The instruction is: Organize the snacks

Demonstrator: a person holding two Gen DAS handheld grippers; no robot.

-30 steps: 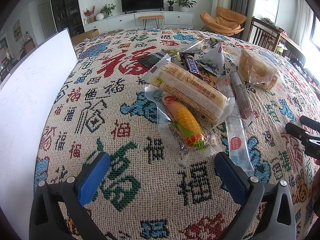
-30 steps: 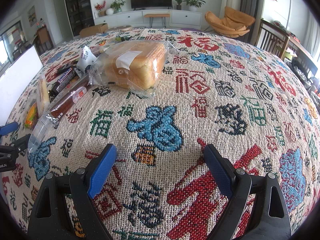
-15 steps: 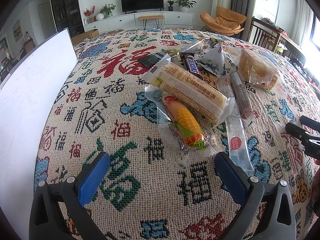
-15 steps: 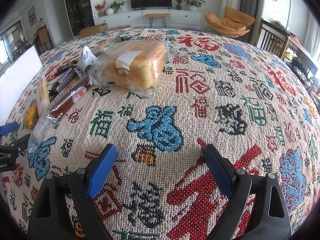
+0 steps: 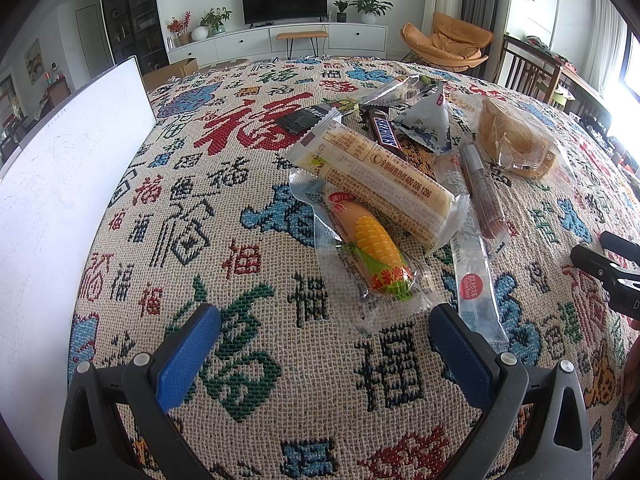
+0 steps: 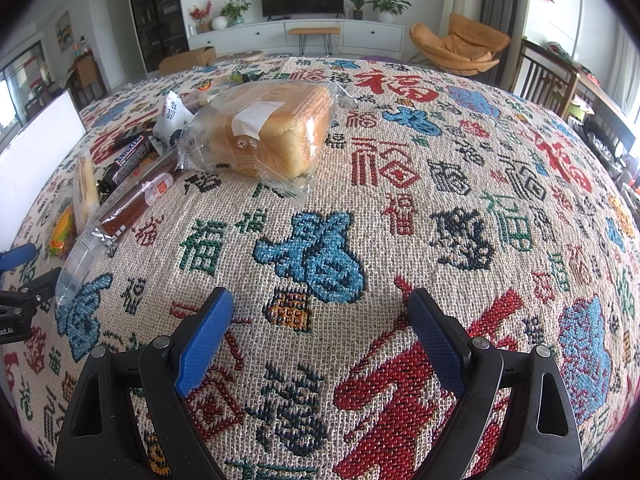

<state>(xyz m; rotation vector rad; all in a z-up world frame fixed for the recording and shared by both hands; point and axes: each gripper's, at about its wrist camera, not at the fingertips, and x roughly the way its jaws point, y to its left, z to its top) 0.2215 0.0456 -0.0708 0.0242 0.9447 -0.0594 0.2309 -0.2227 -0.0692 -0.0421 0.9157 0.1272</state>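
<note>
"snickers" on the chocolate bar, "400 006 1296" on the cake wrapper.

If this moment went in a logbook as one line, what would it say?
left tool: open, empty, facing corn snack | right tool: open, empty, above cloth | bread loaf: untouched

One bread loaf, one Snickers bar, one corn sausage.
</note>
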